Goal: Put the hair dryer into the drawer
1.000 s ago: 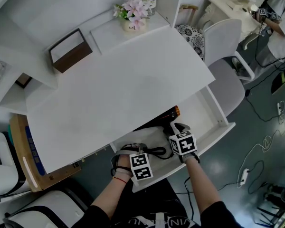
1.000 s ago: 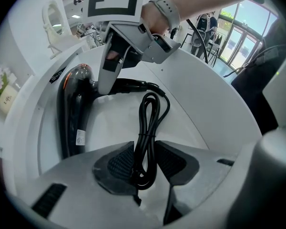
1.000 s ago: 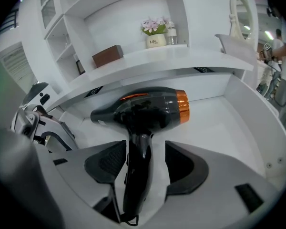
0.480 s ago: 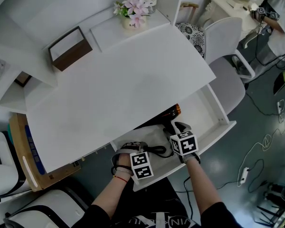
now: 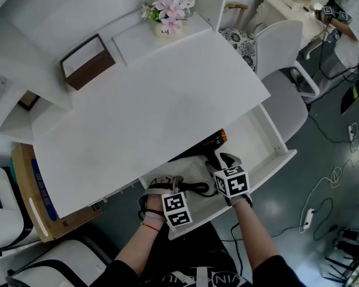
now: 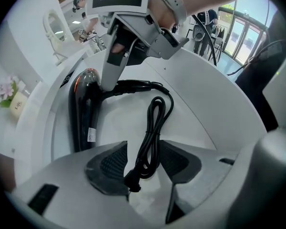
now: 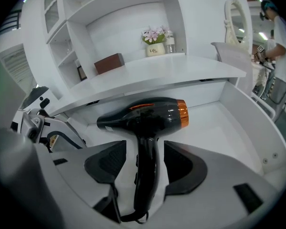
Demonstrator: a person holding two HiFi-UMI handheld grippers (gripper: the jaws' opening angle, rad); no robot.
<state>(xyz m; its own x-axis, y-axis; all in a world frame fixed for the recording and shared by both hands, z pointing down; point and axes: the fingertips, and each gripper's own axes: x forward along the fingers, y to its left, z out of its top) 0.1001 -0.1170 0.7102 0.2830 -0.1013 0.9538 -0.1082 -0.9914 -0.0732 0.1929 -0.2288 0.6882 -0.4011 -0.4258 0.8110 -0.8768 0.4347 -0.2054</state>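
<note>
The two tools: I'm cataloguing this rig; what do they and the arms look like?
Left tool and right tool: light grey bodies, dark ribbed pads, each topped by a white cube with black square markers. Forearms bare; a red band on the left wrist. The left tool's jaws are opening, black cord between them.

Reaches in from the near edge with both forearms point(image 5: 140, 244) side by side. Points the left gripper point(image 5: 166, 185) steeply down, jaws opening, cord point(image 6: 152, 123) loose between them. Tilts the right gripper point(image 5: 219, 161) down, jaws apart either side of the hair dryer handle point(image 7: 145, 175), not pressing.
</note>
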